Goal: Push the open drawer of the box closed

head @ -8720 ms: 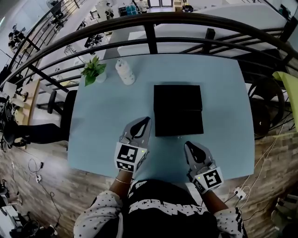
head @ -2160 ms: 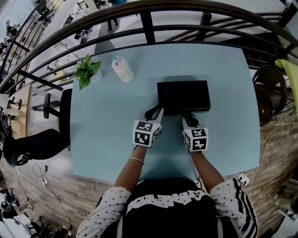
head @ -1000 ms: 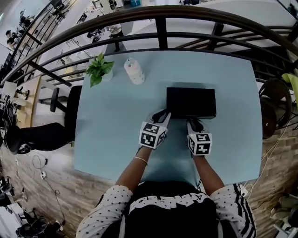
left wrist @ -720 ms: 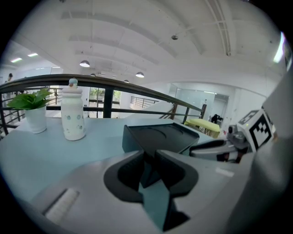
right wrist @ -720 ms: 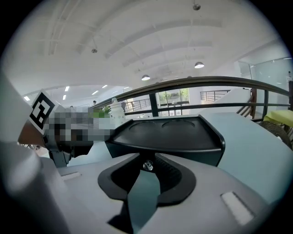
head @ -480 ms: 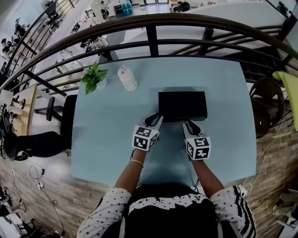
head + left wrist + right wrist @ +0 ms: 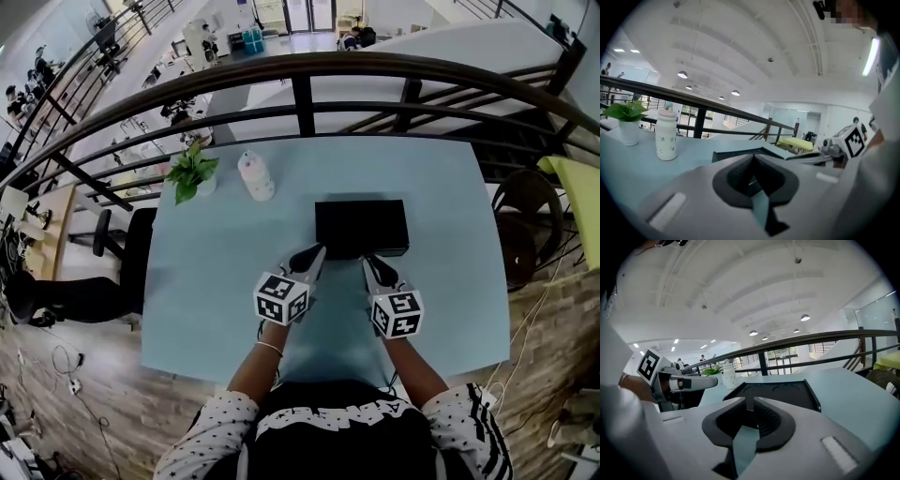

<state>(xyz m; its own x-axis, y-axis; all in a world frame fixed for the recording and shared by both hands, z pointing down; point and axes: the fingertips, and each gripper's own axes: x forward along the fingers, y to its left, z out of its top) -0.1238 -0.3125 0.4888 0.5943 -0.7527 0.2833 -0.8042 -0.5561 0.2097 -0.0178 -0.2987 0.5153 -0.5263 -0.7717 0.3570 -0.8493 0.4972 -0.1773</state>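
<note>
My left tool [image 7: 315, 253], jaws pressed together on nothing, sat at the near left corner of the matte black box [image 7: 361, 225] mid-desk [image 7: 216, 272]. My right tool [image 7: 368, 263], likewise closed and empty, met its near edge. The box read as one flat, sharp-cornered rectangle with no drawer protruding, so I judged the push nearly finished.

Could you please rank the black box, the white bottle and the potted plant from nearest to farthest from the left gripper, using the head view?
1. Black box: just right of the tips of the left gripper.
2. White bottle: farther back, to the left.
3. Potted plant: farthest, back left beyond the bottle.
</note>
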